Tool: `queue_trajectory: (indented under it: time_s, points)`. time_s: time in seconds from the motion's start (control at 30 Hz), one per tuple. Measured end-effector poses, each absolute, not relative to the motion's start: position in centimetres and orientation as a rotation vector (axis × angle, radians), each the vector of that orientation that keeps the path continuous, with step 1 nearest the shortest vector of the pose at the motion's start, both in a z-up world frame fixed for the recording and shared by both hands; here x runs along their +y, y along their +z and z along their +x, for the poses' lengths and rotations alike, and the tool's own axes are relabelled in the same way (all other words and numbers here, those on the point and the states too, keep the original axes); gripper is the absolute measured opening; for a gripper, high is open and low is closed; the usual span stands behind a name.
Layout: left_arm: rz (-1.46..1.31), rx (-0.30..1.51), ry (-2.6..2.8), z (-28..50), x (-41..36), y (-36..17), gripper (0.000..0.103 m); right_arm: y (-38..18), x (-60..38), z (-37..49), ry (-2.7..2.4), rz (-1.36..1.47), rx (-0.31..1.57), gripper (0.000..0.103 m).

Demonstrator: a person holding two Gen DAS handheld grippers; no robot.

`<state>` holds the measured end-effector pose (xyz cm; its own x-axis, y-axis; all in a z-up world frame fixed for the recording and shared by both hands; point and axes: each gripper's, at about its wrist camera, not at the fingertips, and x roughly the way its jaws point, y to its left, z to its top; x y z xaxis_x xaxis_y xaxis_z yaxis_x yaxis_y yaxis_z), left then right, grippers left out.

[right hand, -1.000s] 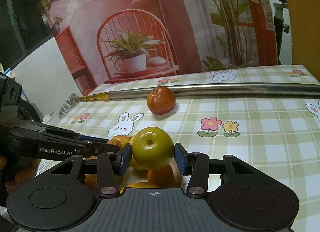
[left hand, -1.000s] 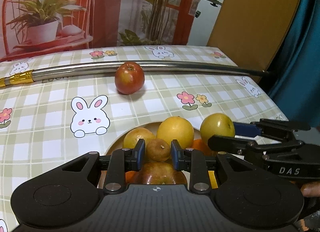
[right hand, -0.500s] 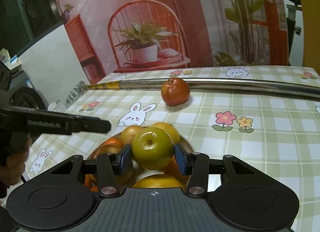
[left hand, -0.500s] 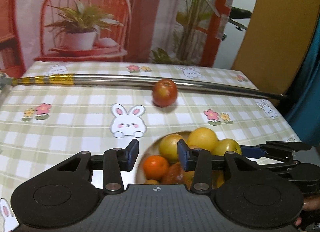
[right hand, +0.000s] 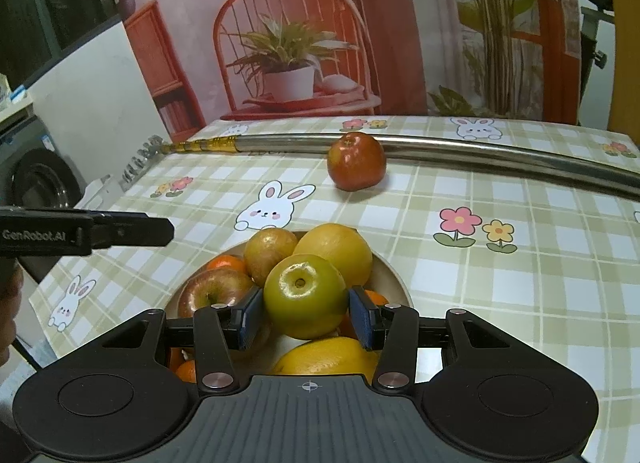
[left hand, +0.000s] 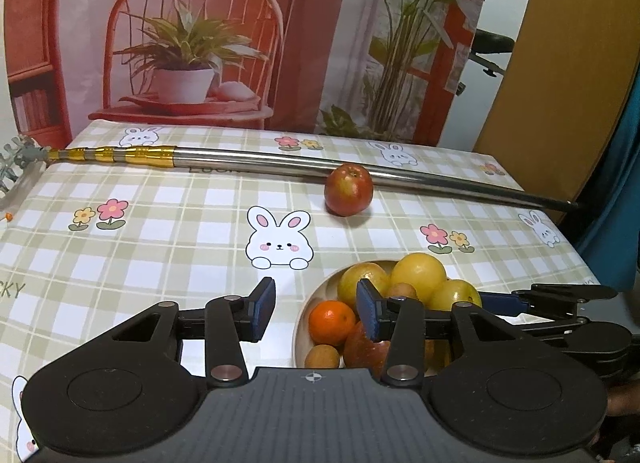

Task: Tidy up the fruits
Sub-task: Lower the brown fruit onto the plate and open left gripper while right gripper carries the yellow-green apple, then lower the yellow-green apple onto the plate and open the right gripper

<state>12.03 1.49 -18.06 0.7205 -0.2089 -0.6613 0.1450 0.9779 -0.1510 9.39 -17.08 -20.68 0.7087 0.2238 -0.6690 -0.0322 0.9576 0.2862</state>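
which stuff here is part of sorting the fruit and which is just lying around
Part of the job:
- green apple, clamped in the right hand-held gripper
- bowl of mixed fruit
- red apple loose on the cloth
- left hand-held gripper, jaws opening, nothing between them

Just lying about:
- metal pole
- tablecloth

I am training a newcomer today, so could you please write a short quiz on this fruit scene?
1. True or false: the right tool grips a green apple.
2. What lies beside the metal pole outside the bowl?
3. The left tool holds: A) an orange, B) nothing, C) a lemon.

Key: 1 true. 2 the red apple. 3 B; its jaws are opening with nothing between them.
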Motion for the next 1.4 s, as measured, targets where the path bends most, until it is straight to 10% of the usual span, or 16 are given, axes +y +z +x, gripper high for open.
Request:
queue_trajectory:
  time_s: [1.4]
  points:
    - [-0.123, 0.736, -0.129, 12.4, 3.2, -17.5, 0.069, -18.6, -19.0, 9.4, 0.053, 0.225, 0.723, 0.055]
